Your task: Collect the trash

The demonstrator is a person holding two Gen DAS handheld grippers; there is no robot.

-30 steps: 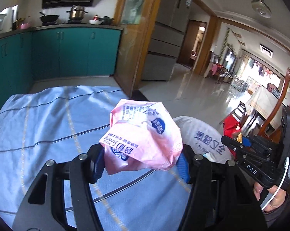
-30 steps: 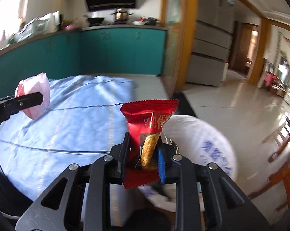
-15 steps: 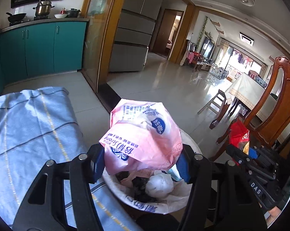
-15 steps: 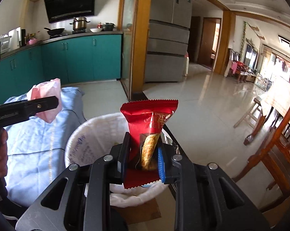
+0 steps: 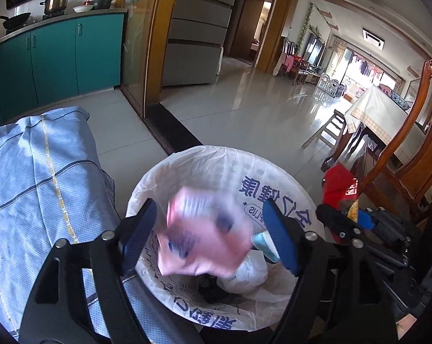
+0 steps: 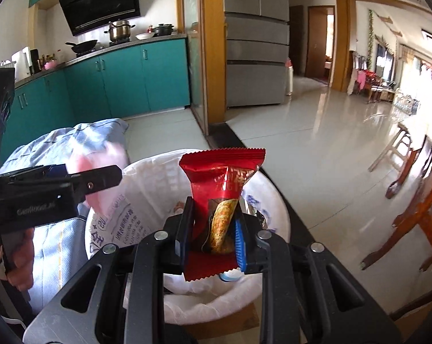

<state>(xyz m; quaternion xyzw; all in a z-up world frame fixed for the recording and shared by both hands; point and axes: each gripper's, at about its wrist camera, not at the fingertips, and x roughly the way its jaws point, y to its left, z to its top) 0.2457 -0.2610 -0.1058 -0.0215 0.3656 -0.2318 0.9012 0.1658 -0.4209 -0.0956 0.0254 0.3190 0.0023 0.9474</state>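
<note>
1. Hanging over the trash bin (image 5: 187, 169), the left gripper (image 5: 208, 235) has its jaws spread wide, and its blue pads (image 5: 138, 233) touch nothing.
2. Between these jaws, in the lower middle of the left wrist view, the pink wrapper (image 5: 204, 238) looks blurred and free of both pads, above the white bag (image 5: 244, 275) that lines the bin.
3. Some crumpled white trash and a dark piece lie inside the bin, under the pink wrapper.
4. The right gripper (image 6: 214, 236) is closed on the red snack packet (image 6: 221, 197), which stands upright in the centre of the right wrist view, over the bin opening.
5. The blue tablecloth (image 5: 38, 189) fills the left side of the left wrist view, just beside the bin.
6. At the right edge of this view stands a wooden chair (image 5: 416, 132).
</note>
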